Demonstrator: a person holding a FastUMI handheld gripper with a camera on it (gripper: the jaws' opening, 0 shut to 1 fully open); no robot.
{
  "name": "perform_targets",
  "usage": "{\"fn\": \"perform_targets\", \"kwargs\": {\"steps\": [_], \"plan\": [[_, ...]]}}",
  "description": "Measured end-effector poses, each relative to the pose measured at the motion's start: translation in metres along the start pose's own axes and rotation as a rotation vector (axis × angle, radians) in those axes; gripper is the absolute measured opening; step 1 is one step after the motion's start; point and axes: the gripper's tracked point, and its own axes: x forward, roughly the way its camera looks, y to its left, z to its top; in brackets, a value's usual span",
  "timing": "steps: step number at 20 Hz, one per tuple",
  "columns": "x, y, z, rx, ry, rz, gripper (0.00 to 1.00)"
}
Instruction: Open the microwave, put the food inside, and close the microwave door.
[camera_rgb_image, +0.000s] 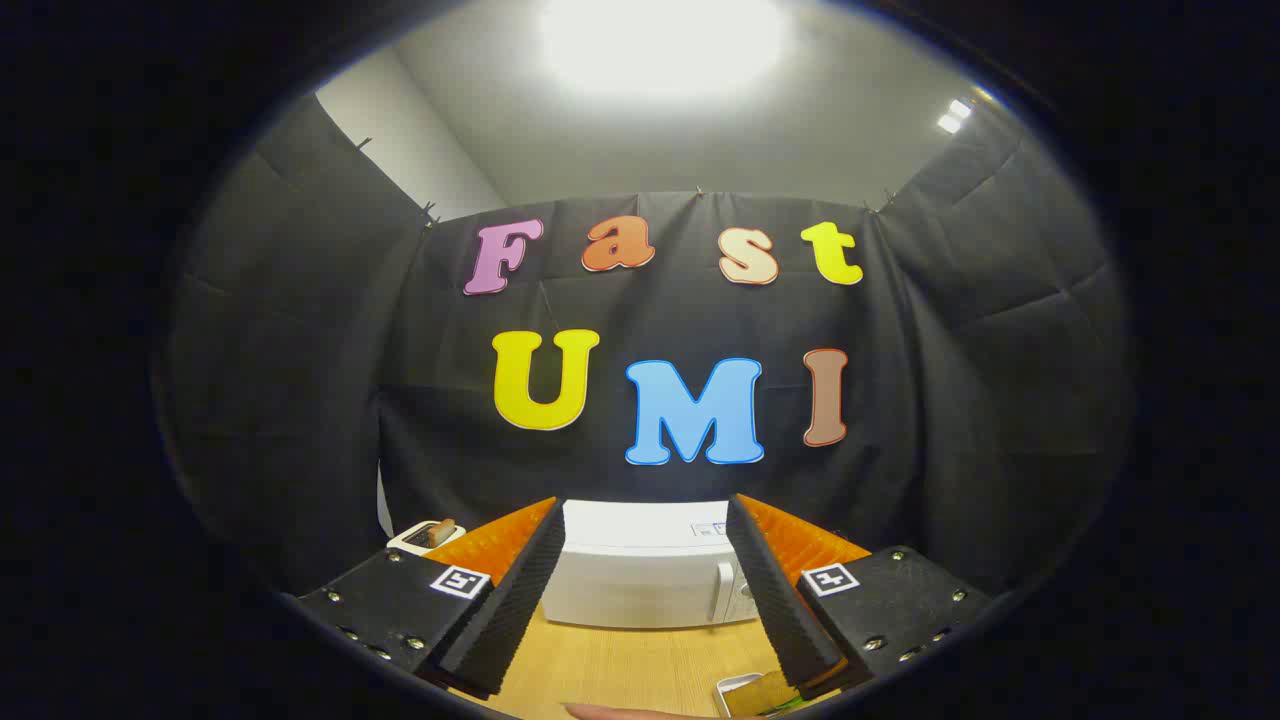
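The tongs (645, 590) are standing wide apart, gripping nothing. Beyond them the white microwave (640, 570) is sitting shut on the wooden counter (620, 665), bare wood lying between. The food tray (748, 692) is resting just beside the right finger (775, 590).

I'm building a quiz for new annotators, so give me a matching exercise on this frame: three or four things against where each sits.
Things:
1. microwave
2. white dish
3. small tray
4. gripper

Places:
A. beyond the left finger, holding something brown
B. near the right fingertip, on the wooden table
C. jaws spread wide, holding nothing
D. ahead between the fingers, door closed

Pairs: 1-D, 2-A, 3-B, 4-C
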Motion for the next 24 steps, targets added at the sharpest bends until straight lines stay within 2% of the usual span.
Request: {"fn": "perform_targets", "kwargs": {"steps": [8, 19, 24], "plan": [[0.006, 0.007, -0.002, 0.013, -0.017, 0.028, 0.98], [0.019, -0.005, -0.015, -0.041, -0.023, 0.003, 0.98], [0.042, -0.017, -0.04, -0.042, -0.009, -0.015, 0.98]]}}
